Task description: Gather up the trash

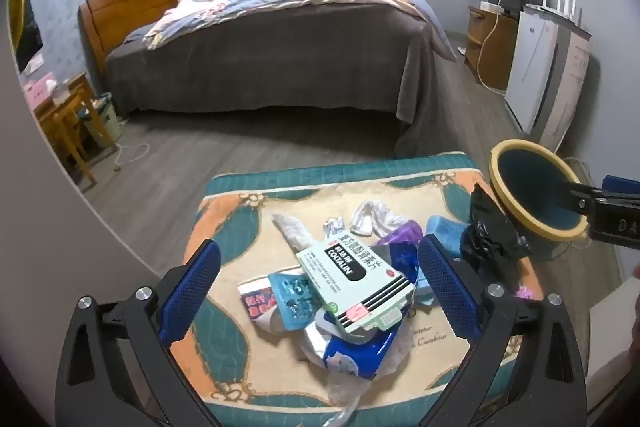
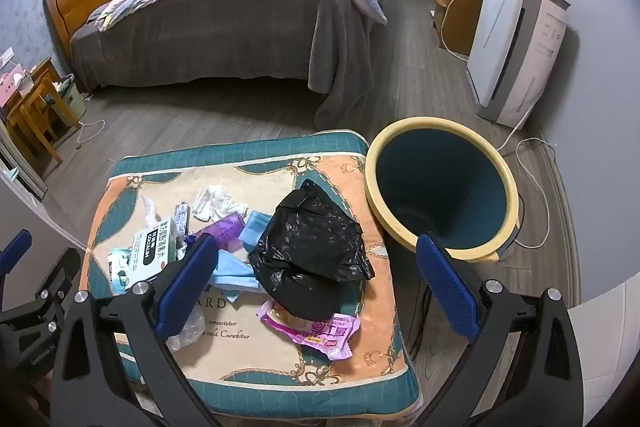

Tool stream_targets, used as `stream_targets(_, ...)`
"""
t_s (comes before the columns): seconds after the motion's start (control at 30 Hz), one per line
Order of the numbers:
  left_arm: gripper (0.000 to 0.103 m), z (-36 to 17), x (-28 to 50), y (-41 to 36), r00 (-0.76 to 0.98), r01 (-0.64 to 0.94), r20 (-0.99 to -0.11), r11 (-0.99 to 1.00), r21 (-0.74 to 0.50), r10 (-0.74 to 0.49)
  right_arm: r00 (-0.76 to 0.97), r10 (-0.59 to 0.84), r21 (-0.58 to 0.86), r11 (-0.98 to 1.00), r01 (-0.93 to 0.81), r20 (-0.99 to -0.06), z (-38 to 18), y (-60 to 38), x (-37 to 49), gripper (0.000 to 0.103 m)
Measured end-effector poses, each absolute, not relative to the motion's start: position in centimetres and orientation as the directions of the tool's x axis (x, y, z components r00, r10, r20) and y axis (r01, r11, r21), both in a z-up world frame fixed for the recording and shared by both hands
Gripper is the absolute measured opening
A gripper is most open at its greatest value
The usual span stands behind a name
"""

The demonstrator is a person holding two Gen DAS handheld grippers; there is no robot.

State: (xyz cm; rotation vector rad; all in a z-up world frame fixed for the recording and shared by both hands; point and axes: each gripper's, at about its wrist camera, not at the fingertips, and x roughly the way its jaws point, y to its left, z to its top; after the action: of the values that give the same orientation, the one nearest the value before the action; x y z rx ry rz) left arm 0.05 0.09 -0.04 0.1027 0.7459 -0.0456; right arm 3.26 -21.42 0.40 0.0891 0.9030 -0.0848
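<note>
A pile of trash lies on a low cushion [image 1: 240, 211] [image 2: 256, 167] patterned in teal and orange. My left gripper [image 1: 320, 287] hangs open above a pale green medicine box [image 1: 352, 283] [image 2: 154, 247], a blue tissue pack [image 1: 352, 355] and a blister pack [image 1: 294, 297]. My right gripper [image 2: 316, 287] is open too, over a crumpled black plastic bag [image 2: 316, 243] [image 1: 488, 231] and a pink wrapper [image 2: 312, 331]. Neither gripper holds anything. A teal bin with a yellow rim [image 2: 440, 187] [image 1: 536, 195] stands empty at the cushion's right side.
White tissues [image 2: 214, 205], a purple wrapper [image 2: 226, 229] and a light blue mask [image 2: 232, 271] also lie on the cushion. Behind it stands a bed [image 2: 224, 27]. An air purifier [image 2: 516, 47] and a white cable [image 2: 536, 187] are on the right, a wooden side table [image 1: 68, 115] on the left.
</note>
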Motion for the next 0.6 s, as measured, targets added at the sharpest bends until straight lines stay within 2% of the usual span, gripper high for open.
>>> stream_targets(0.6,0.098,-0.2,0.0,0.5,0.738,0.081,-0.674,0.994,0.072,-0.011,0.615,-0.049,0.008,0.996,0.09,-0.787,0.2,-20.4,3.4,0.097)
